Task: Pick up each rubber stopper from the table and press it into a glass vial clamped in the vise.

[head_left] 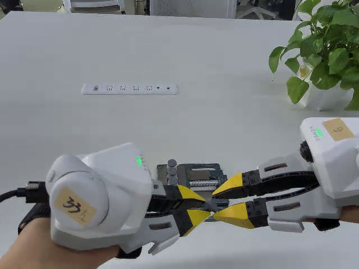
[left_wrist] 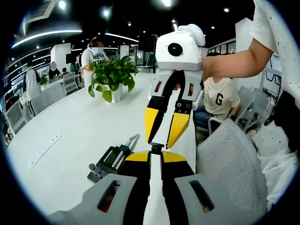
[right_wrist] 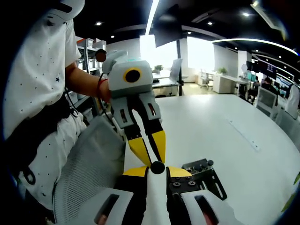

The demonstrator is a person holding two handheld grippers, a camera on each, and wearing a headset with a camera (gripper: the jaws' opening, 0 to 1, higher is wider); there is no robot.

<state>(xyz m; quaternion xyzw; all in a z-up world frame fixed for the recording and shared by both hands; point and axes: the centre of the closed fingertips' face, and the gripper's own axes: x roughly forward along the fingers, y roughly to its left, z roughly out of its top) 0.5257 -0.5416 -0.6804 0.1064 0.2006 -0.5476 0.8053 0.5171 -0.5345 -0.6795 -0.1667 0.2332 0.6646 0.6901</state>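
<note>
Right claw (right_wrist: 157,171) pinching small dark round rubber stopper (right_wrist: 157,167), held above grey metal vise (head_left: 193,174) at near edge of white tabletop (head_left: 168,50). Left claw (left_wrist: 155,157) pressed together, tip-to-tip with it, probably steadying aim.

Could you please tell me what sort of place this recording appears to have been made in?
Most likely an open-plan office: a large white table carries a power strip and a potted plant, a mesh office chair stands beside it, and more desks sit under ceiling strip lights behind.
</note>
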